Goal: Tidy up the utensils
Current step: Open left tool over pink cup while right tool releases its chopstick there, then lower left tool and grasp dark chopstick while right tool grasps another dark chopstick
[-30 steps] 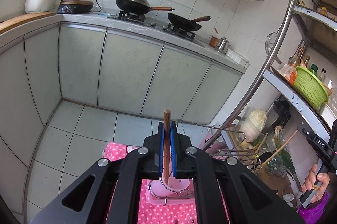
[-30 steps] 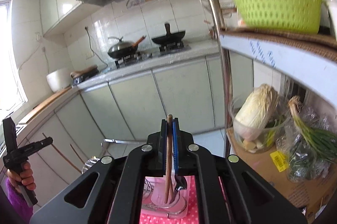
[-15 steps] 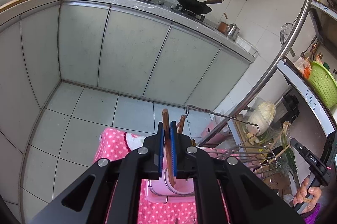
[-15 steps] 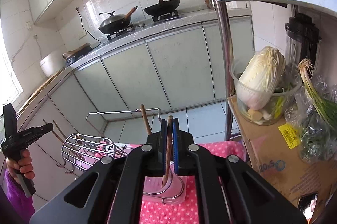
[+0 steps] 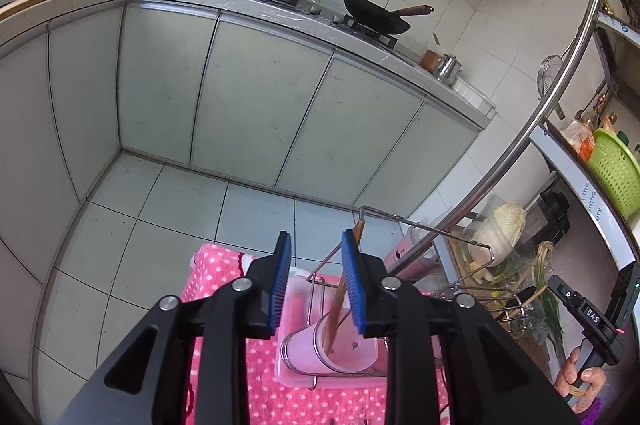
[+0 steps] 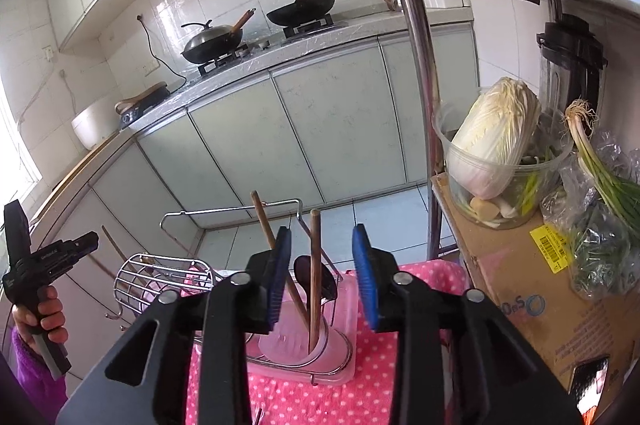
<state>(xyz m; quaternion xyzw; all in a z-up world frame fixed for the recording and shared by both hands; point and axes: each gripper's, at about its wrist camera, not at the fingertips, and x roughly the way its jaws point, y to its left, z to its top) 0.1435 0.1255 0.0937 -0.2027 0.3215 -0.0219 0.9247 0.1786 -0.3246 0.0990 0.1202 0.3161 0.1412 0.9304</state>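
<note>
My left gripper (image 5: 314,239) is open above a pink plastic cup (image 5: 340,349) held in a wire rack (image 5: 404,225). A wooden chopstick (image 5: 340,299) leans in the cup against my right blue pad (image 5: 354,285). My right gripper (image 6: 320,237) is also open above the same cup (image 6: 296,343). Two wooden utensil handles (image 6: 314,277) stand in it, one upright between my fingers, the other (image 6: 266,225) leaning left. A dark spoon (image 6: 306,275) sits behind them.
The rack stands on a pink tray (image 6: 344,365) on a pink polka-dot cloth (image 5: 224,273). A wire basket (image 6: 160,277) is to the left. A steel shelf post (image 6: 420,85), a cabbage tub (image 6: 496,153) and a cardboard box (image 6: 520,285) stand to the right. Kitchen cabinets (image 5: 256,113) are behind.
Both grippers have opened and let go of their wooden utensils, which now stand in the pink cup. Both views have tilted down toward the rack.
</note>
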